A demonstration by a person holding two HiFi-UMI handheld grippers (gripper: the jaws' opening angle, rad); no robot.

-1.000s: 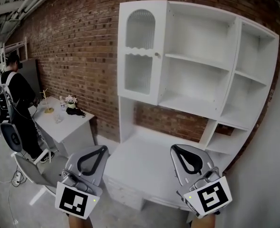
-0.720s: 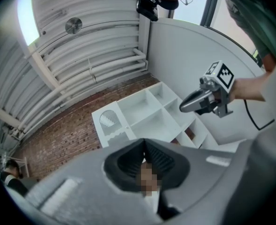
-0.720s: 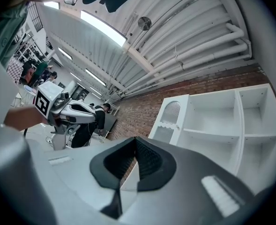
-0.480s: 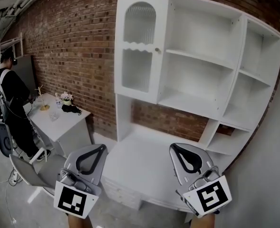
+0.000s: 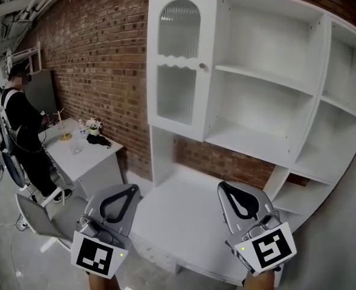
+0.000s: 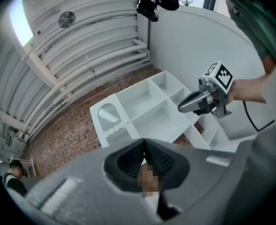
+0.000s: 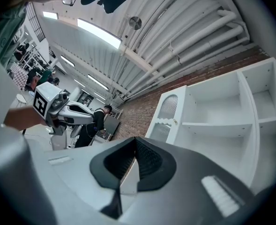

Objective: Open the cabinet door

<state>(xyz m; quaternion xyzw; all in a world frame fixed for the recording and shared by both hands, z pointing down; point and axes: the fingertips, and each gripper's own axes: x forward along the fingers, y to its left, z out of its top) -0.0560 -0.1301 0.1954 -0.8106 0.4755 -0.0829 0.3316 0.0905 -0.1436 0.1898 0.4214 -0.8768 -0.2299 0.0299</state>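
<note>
Head view sets a red brick wall point(image 5: 93, 71) behind your tall white shelving unit point(image 5: 268, 101) with its open shelves. Below those shelves runs a flat white surface point(image 5: 184, 210). The closed white cabinet door point(image 5: 178, 59), arched ribbed glass above and a square pane below, fills the unit's upper left bay. You hold your left tongs point(image 5: 130, 188) and right tongs point(image 5: 222, 186) low near that surface's front edge, well apart from the door, each pinched together on nothing. A small round knob point(image 5: 205, 67) sits at the door's right edge.
</note>
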